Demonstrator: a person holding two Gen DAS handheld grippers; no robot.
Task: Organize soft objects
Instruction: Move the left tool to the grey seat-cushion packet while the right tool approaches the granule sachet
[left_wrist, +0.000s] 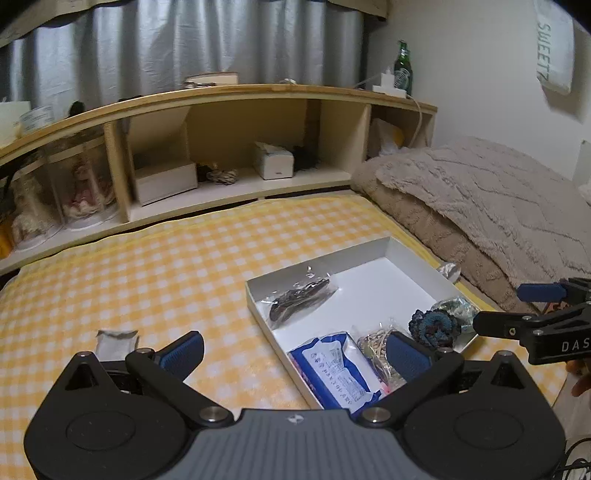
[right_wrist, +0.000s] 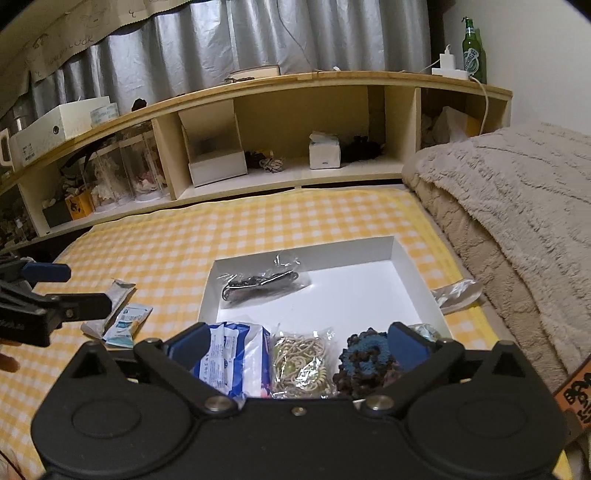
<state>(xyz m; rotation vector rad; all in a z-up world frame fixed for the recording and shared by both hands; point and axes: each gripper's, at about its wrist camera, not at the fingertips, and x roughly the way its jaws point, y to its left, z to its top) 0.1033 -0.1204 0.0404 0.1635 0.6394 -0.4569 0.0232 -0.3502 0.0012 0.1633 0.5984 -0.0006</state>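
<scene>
Checked bed (right_wrist: 258, 229): both grippers (left_wrist: 295, 350) (right_wrist: 295, 343) gape empty; your crochet scrunchie (right_wrist: 365, 358) at 5 o'clock in the white box (right_wrist: 417, 284) looks light, squashy; pinch its rim.

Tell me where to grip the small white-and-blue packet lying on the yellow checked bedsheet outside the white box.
Pinch the small white-and-blue packet across its narrow width from above. It lies flat, partly atop a grey wrapper, nearest the open left gripper.

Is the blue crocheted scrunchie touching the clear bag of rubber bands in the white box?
Apart. The right wrist view shows white box floor between the blue crocheted scrunchie and the clear bag of rubber bands.
</scene>
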